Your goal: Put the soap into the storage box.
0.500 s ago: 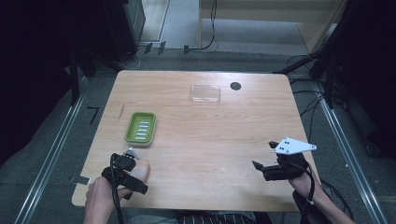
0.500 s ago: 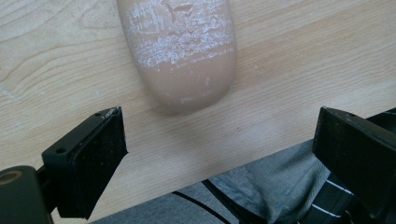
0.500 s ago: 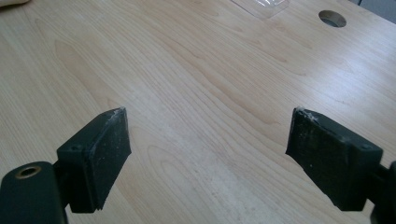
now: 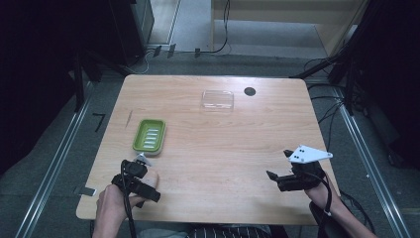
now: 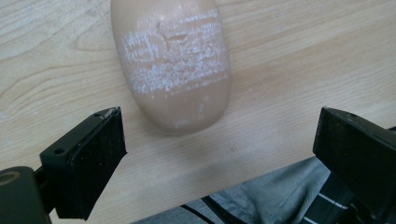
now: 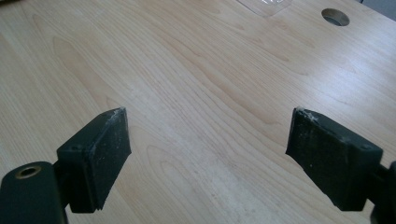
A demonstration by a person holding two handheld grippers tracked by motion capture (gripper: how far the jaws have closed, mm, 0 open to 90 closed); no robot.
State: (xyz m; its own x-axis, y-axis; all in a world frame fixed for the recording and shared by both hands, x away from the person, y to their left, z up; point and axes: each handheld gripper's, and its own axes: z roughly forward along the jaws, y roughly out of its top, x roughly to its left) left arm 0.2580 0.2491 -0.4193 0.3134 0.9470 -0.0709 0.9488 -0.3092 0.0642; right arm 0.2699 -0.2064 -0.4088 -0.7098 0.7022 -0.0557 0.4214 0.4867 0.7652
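- Left gripper [image 4: 141, 173]: held low over the near left corner of the table [image 4: 223, 134], in the person's left hand. In the left gripper view its jaws stand wide apart with nothing between the pads.
- Soap bar [image 5: 173, 65]: a pale, peach-coloured oval lying flat on the wood just ahead of the left gripper's jaws, clear of both pads. Its top face carries whitish scuff marks. In the high view it shows as a pale shape [image 4: 150, 177] right beside the gripper.
- Green soap dish [image 4: 149, 136]: sits on the table just beyond the left gripper, with a ribbed floor; apart from the soap bar.
- Right gripper [image 4: 278, 174]: held near the near right edge of the table, jaws spread wide over bare wood, holding nothing.
- Clear plastic lid [image 4: 217, 99]: lies flat at the far side of the table, next to a round cable hole [image 4: 249, 91].
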